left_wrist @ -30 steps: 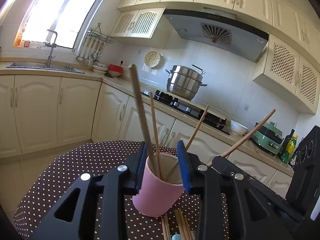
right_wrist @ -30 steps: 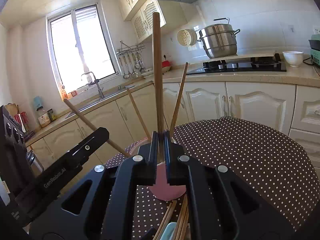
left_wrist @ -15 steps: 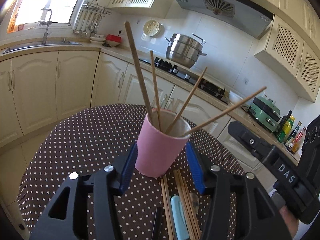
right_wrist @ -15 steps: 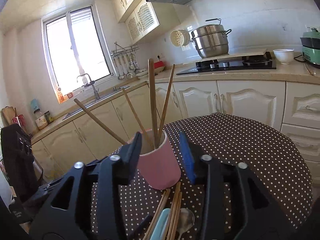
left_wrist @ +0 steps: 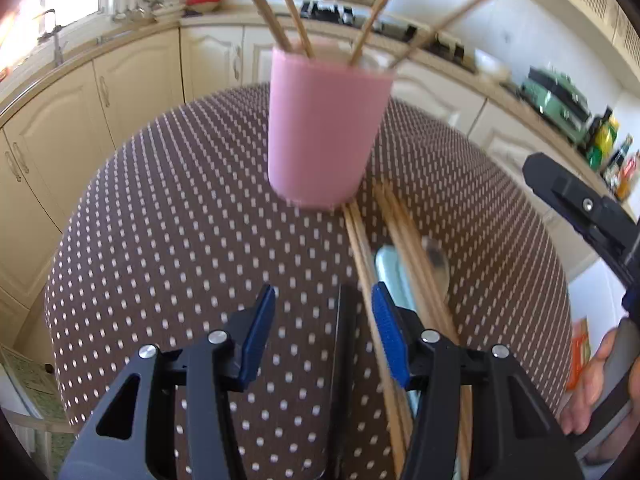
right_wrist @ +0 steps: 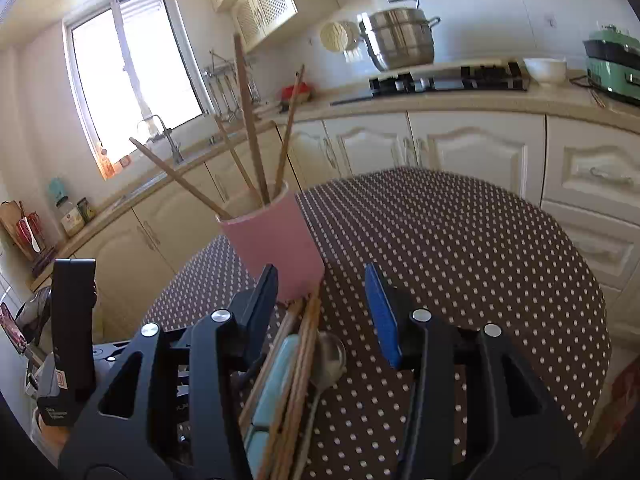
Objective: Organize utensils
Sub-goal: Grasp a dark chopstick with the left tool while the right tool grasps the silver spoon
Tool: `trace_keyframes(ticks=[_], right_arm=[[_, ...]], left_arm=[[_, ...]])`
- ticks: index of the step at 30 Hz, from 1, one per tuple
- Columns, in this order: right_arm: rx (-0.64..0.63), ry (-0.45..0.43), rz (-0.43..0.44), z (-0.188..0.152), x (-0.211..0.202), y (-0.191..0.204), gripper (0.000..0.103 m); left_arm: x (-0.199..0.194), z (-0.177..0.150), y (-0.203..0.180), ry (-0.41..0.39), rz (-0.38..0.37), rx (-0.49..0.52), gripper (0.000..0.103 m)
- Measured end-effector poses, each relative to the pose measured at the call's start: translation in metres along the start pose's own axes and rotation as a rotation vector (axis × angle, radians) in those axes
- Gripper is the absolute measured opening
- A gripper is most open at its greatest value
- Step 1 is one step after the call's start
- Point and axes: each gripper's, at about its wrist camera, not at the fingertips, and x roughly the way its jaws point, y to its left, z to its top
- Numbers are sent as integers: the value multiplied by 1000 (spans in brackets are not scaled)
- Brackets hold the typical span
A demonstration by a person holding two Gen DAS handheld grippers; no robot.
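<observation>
Beyond left gripper (left_wrist: 323,334) (jaws apart): upright pink cup (left_wrist: 326,128).

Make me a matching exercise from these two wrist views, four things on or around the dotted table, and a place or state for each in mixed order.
1. pink cup
2. metal spoon
3. steel pot
4. right gripper

a. on the stove
b. lying flat beside loose chopsticks
c. jaws apart, holding nothing
d. standing upright with chopsticks inside

Pairs: 1-d, 2-b, 3-a, 4-c
</observation>
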Motion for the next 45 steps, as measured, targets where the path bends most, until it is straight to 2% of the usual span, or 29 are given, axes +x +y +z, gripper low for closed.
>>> trace_keyframes(ticks=[5,9,13,19,27,31,34,36,38,41,45], right_arm=[[-30,125,-51,-15,10,-5,46],[-91,266,-114,-27,26,-3,46],[-129,340,-105,-41,30,2,46],[-183,404,-145,-56,41,8,46],[-196,415,-128,-63,40,22,46],[-235,436,-153,-65,47,29,48],[-274,459,-162,-63,52,33,43],[-285,478,-161,-60,55,31,34],[-283,507,-163,-54,58,26,23],[-272,575,-130,-45,62,19,20],[-235,645,-91,-31,65,9,20]], left_arm=[[2,-16,0,54,60,38,49],[2,-24,1,54,85,40,49],[4,-24,6,44,96,11,49],[1,-19,16,43,94,-12,49],[1,-16,18,46,91,-10,49],[3,-16,15,50,99,2,49],[7,-13,10,62,109,14,49],[9,-10,8,71,115,16,49],[11,-8,6,70,114,12,40],[13,-6,2,77,100,13,31],[17,1,0,124,82,4,27]])
